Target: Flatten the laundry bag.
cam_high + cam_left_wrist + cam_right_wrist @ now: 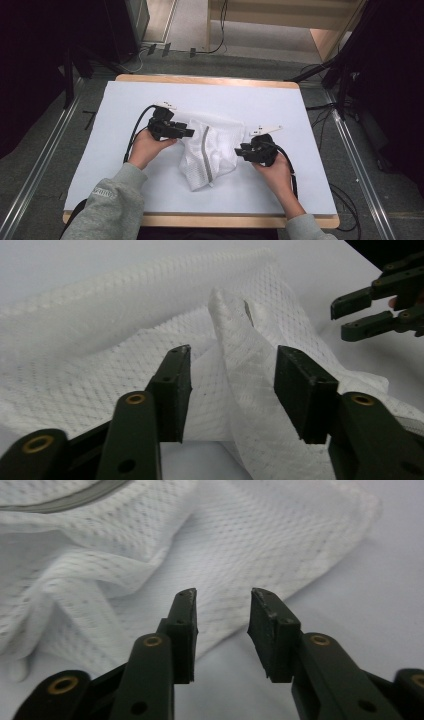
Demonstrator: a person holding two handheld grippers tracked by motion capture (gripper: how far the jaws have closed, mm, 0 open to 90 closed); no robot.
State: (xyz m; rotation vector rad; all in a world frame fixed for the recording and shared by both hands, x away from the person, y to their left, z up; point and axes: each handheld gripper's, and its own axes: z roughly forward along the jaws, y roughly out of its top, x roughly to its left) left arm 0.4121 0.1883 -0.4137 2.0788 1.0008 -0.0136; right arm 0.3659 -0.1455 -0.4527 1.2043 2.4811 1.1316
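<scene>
A crumpled white mesh cloth (217, 142) with a grey strip down its middle lies at the centre of the white table cover (140, 100). My left gripper (190, 133) reaches into the cloth's left side. In the left gripper view it (235, 385) stands open around a raised fold of mesh (245, 370), with the pads clear of the fold. At the cloth's right edge my right gripper (239, 150) is open. In the right gripper view it (224, 625) has the flat edge of the mesh (280, 545) lying beyond its jaws and nothing pinched. The left gripper view also catches the right gripper (360, 315) across the cloth.
A wooden table edge (210, 220) frames the white cover. Bare cover lies to the left, to the right and behind the cloth. Dark stands and cables (345, 90) are on the floor around the table, and metal rails (45, 160) run along both sides.
</scene>
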